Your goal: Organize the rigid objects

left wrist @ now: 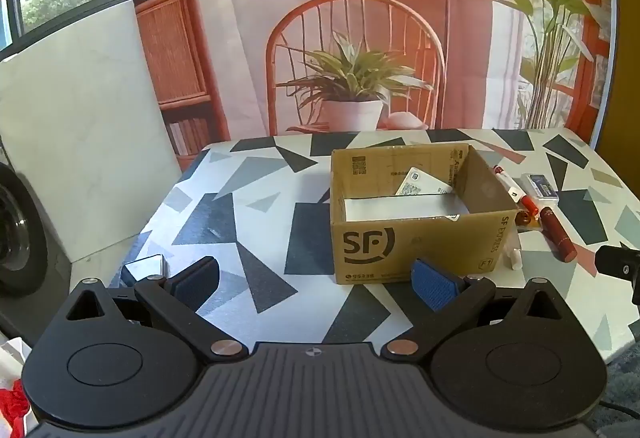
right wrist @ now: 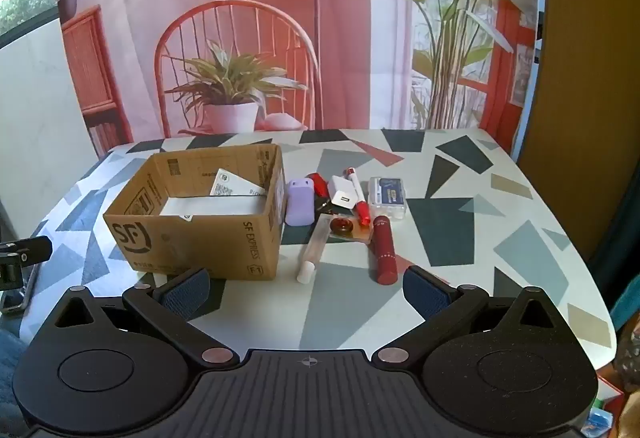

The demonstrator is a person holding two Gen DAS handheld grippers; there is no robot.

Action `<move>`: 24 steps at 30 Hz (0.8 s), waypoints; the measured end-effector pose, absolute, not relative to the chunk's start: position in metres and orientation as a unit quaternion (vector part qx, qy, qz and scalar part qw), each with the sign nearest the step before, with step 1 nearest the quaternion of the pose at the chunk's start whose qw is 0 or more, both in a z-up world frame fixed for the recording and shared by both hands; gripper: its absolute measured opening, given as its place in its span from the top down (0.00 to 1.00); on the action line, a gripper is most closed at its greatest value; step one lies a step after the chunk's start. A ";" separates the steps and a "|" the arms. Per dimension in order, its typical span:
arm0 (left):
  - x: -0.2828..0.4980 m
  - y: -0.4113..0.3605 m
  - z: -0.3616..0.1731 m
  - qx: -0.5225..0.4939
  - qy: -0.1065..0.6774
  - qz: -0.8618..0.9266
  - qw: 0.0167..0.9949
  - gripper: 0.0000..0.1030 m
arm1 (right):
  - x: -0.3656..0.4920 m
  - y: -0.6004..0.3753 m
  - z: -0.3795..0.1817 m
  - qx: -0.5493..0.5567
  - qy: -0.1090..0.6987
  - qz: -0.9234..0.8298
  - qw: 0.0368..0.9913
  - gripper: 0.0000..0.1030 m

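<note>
Clutter of small rigid items, among them a red cylindrical tube (right wrist: pixel 384 250) and clear slim vial (right wrist: pixel 313 252), lies tight beside the open brown cardboard box (right wrist: pixel 208 238), so your wide-open, empty right gripper (right wrist: pixel 306 292) could nudge neighbours rolling, while your left gripper (left wrist: pixel 316 286), equally spread, waits.

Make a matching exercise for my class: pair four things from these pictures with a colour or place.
Things:
1. cardboard box
2. purple case
3. red tube
4. white charger

Descriptions:
A. lies nearest the right gripper
B. stands against the box's side
C. holds a white card
D. has a port facing the camera

Pairs: 1-C, 2-B, 3-A, 4-D
</note>
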State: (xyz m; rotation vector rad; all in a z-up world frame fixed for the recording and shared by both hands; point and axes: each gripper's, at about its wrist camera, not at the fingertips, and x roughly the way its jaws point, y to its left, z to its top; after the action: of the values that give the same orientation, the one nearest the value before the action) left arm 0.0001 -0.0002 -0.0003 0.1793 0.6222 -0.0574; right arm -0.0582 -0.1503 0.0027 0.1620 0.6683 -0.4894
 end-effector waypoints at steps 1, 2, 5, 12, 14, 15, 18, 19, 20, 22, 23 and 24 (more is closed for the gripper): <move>0.000 0.000 -0.001 0.088 0.307 -0.028 0.947 0.00 | -0.058 -0.151 0.003 0.078 0.326 -0.238 0.912 0.00; 0.000 0.000 -0.001 0.088 0.309 -0.029 0.947 0.00 | -0.057 -0.151 0.002 0.078 0.326 -0.238 0.912 0.00; 0.001 0.002 -0.001 0.085 0.314 -0.030 0.945 0.00 | -0.057 -0.152 0.002 0.079 0.327 -0.237 0.911 0.00; 0.003 -0.003 -0.003 0.090 0.314 -0.022 0.945 0.00 | -0.060 -0.151 -0.008 0.079 0.328 -0.236 0.911 0.00; 0.003 -0.005 -0.003 0.092 0.314 -0.022 0.945 0.00 | -0.062 -0.151 -0.010 0.079 0.328 -0.236 0.911 0.00; 0.003 -0.006 -0.003 0.093 0.314 -0.022 0.945 0.00 | -0.063 -0.151 -0.010 0.079 0.329 -0.236 0.911 0.00; 0.002 -0.009 -0.003 0.095 0.315 -0.022 0.944 0.00 | -0.058 -0.150 -0.006 0.079 0.335 -0.237 0.909 0.00; 0.002 -0.009 -0.003 0.095 0.315 -0.022 0.944 0.00 | -0.058 -0.150 -0.005 0.079 0.335 -0.237 0.909 0.00; 0.003 -0.004 -0.003 0.092 0.315 -0.023 0.944 0.00 | -0.058 -0.150 -0.005 0.079 0.335 -0.237 0.909 0.00; 0.003 -0.004 -0.004 0.092 0.315 -0.024 0.944 0.00 | -0.057 -0.150 -0.005 0.079 0.336 -0.237 0.908 0.00; 0.003 -0.004 -0.004 0.092 0.315 -0.023 0.944 0.00 | -0.057 -0.150 -0.005 0.079 0.336 -0.237 0.908 0.00; 0.003 -0.003 -0.004 0.092 0.315 -0.024 0.944 0.00 | -0.057 -0.150 -0.005 0.079 0.336 -0.237 0.908 0.00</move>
State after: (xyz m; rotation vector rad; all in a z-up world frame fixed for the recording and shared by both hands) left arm 0.0032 -0.0035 -0.0037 0.1875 0.6413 -0.0482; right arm -0.0574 -0.1496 -0.0046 0.1638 0.6928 -0.4892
